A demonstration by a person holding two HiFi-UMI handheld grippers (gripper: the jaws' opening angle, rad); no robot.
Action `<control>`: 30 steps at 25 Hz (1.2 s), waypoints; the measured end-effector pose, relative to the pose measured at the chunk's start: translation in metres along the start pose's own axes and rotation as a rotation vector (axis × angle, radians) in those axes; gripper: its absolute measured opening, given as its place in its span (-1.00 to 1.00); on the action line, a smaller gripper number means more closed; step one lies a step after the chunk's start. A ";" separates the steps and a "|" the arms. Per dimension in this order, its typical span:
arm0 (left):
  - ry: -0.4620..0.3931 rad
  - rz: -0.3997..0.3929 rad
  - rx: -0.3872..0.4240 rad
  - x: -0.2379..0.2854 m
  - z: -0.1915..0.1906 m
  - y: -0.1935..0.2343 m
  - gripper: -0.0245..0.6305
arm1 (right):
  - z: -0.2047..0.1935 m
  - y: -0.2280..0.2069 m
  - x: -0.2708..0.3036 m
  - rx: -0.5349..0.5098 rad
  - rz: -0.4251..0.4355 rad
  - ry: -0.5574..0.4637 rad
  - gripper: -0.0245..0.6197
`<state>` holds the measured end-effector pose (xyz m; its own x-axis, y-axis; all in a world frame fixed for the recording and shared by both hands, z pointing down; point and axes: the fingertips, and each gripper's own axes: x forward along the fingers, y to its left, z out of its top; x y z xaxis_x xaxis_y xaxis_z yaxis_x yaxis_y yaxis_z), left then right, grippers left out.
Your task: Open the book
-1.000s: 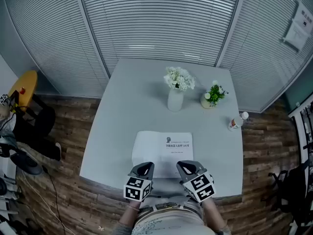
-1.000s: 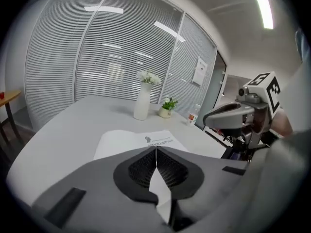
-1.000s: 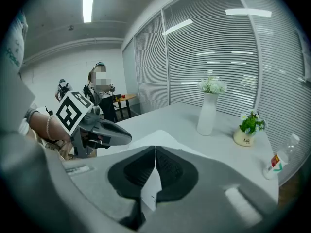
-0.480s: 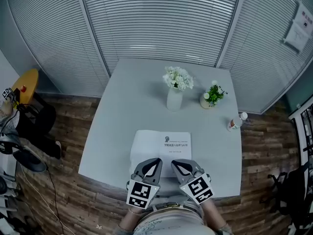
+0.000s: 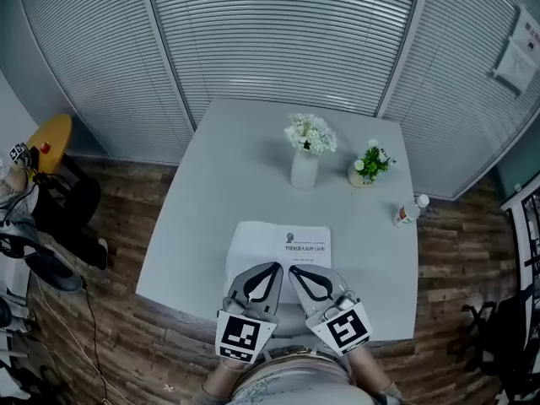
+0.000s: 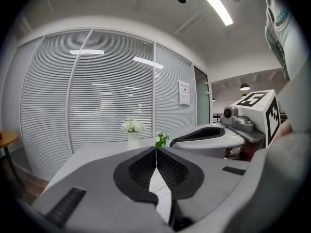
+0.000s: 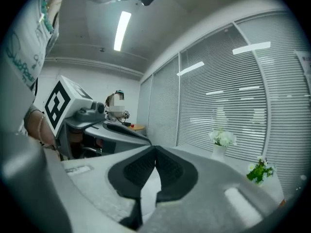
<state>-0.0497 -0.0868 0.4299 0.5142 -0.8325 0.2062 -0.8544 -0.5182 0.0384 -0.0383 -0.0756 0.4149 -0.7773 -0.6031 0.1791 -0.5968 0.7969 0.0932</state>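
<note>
A closed white book (image 5: 279, 245) with small print on its cover lies near the front edge of the pale grey table (image 5: 226, 175). My left gripper (image 5: 276, 267) and right gripper (image 5: 293, 271) hang side by side above the book's near edge, tips angled toward each other and almost meeting. Both are shut with nothing between the jaws. In the left gripper view the jaws (image 6: 155, 150) meet at the tip, a strip of the book (image 6: 161, 194) shows below them, and the right gripper (image 6: 210, 134) sits to the right. The right gripper view shows its jaws (image 7: 155, 149) closed too.
A white vase of white flowers (image 5: 305, 153) stands mid-table, with a small green potted plant (image 5: 368, 165) to its right. A small bottle (image 5: 408, 210) lies near the table's right edge. Blinds line the back wall. A yellow stool (image 5: 44, 148) stands far left on the wooden floor.
Both grippers have risen and swung forward over the book's near edge, their tips drawing together. The book has not moved.
</note>
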 end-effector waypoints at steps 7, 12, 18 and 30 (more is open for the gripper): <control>-0.056 0.014 0.015 -0.006 0.028 -0.003 -0.93 | 0.031 -0.004 -0.006 0.008 -0.029 -0.087 -0.91; -0.050 0.016 0.021 -0.008 0.028 -0.006 -0.93 | 0.026 -0.007 -0.005 0.004 -0.031 -0.064 -0.92; -0.038 0.027 0.020 -0.008 0.022 -0.009 -0.93 | 0.023 -0.008 -0.007 0.006 -0.034 -0.053 -0.91; -0.023 0.051 -0.008 -0.006 0.011 -0.009 -0.93 | 0.017 -0.012 -0.009 0.007 -0.026 -0.048 -0.92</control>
<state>-0.0441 -0.0793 0.4173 0.4720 -0.8620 0.1851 -0.8798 -0.4740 0.0359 -0.0279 -0.0802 0.3953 -0.7701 -0.6247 0.1292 -0.6182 0.7808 0.0901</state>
